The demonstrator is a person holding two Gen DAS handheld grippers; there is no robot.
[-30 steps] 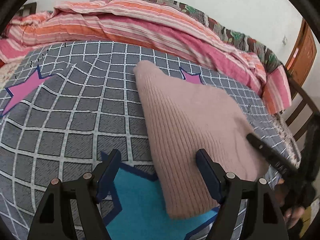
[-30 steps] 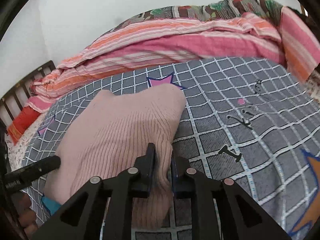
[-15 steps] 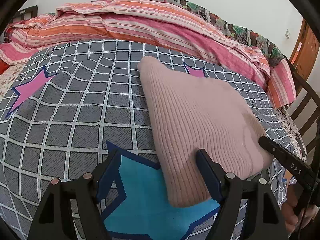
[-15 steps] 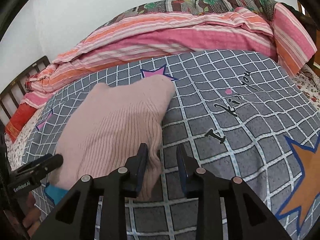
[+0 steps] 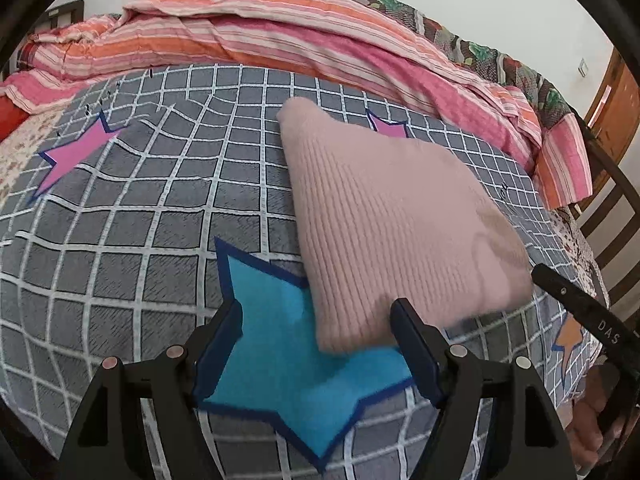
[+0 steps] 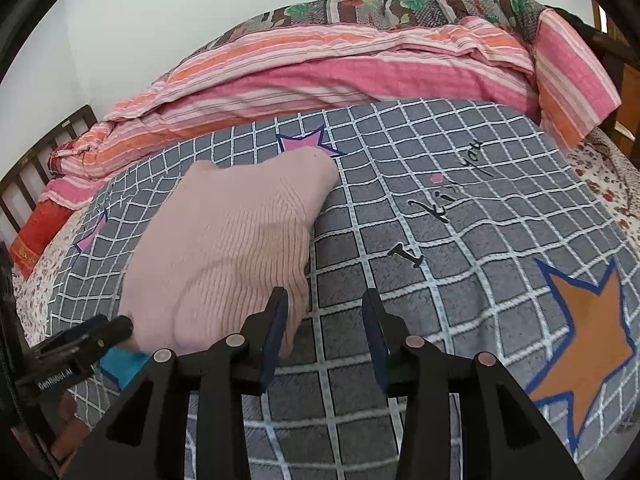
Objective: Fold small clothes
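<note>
white wall [image 6: 168, 20] behind bed; striped pink-orange quilt [image 5: 280, 32] along it; wooden door [image 5: 618, 108] at right.

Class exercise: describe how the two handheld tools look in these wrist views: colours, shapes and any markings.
Both the left tool and the right tool have black angular frames, copper-coloured rivets and flat dark blue pads. White lettering marks their bodies: "DAS" in the left view, "GenRobot.AI" in the right view.

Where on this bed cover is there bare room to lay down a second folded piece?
Two bare patches of checked cover: one right of the pink knit garment, reaching the orange star; one on its other side, between the blue star and the pink star. The far edge is crowded by the bunched striped quilt.
</note>
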